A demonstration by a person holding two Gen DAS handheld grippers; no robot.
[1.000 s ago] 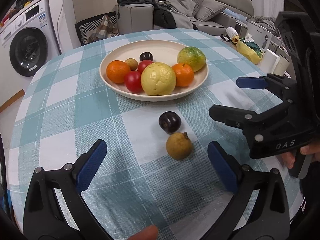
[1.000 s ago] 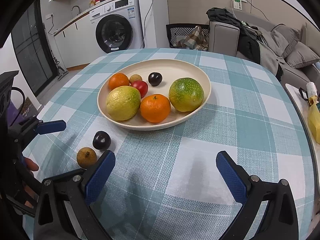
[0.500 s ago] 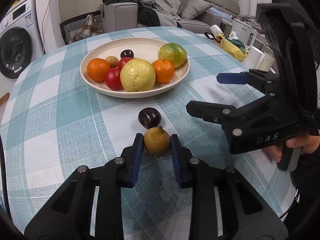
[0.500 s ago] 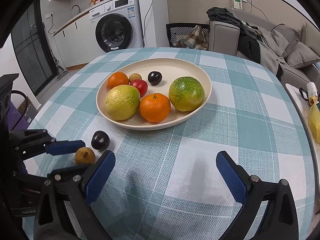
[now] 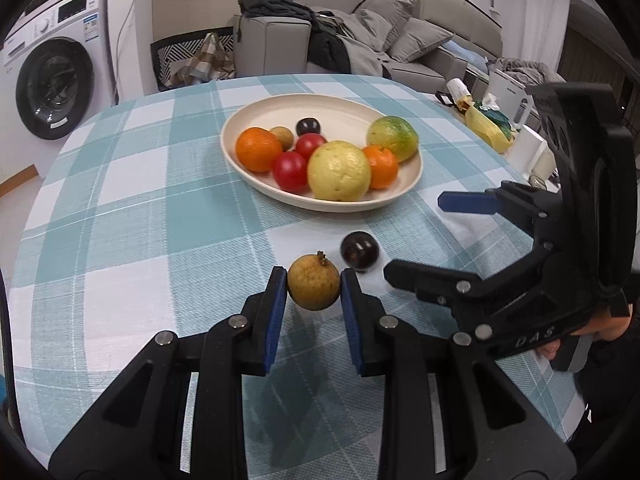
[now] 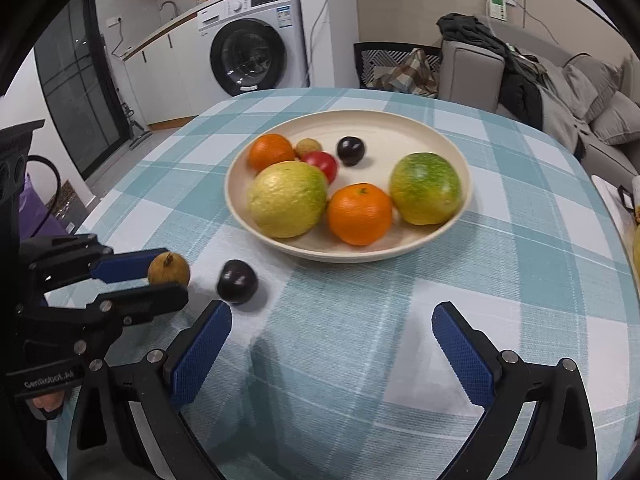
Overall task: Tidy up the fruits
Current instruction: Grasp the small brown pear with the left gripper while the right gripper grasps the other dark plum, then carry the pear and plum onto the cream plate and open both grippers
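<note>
My left gripper (image 5: 314,294) is shut on a small brown fruit (image 5: 314,287) and holds it just above the tablecloth; it also shows in the right wrist view (image 6: 169,269). A dark plum (image 5: 359,251) lies on the cloth beside it, also seen in the right wrist view (image 6: 237,282). The cream bowl (image 5: 336,106) behind holds oranges, red tomatoes, a yellow citrus, a green citrus, a plum and a small brown fruit. My right gripper (image 6: 330,354) is open and empty, near the plum; it shows in the left wrist view (image 5: 424,240) at the right.
The round table has a teal checked cloth (image 6: 400,320). A yellow bag (image 5: 486,126) and white items sit past the table's right edge. A washing machine (image 6: 248,46) and a sofa (image 5: 400,40) stand behind.
My left gripper moved forward, closed on the brown fruit and lifted it slightly. The right gripper shifted closer to the plum.
</note>
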